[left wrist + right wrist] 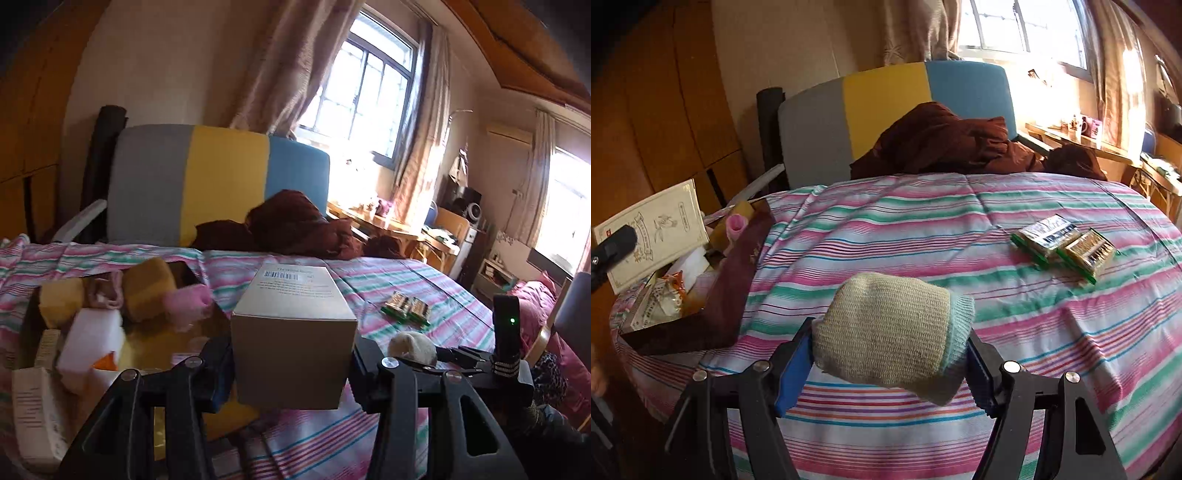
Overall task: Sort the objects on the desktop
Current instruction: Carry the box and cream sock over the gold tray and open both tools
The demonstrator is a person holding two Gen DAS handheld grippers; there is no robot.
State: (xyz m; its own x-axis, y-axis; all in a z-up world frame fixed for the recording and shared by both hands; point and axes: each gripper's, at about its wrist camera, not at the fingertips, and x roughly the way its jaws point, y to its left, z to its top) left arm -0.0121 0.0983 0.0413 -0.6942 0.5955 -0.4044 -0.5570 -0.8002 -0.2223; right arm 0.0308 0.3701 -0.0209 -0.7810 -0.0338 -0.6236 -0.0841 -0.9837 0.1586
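Left gripper (293, 363) was clamped on a beige carton (293, 332), held off the striped sheet (424, 295), barcode face up. Just left of it sat the dark tray (713, 317) with yellow sponges (147, 288), a pink roll (186, 301) and white packs. Right gripper (890, 363) was pinched on a cream knit sock (886, 328) with pale blue cuff, apparently lifted clear of the sheet. Ahead and right of it lay two green-edged packets (1067, 245), touching each other.
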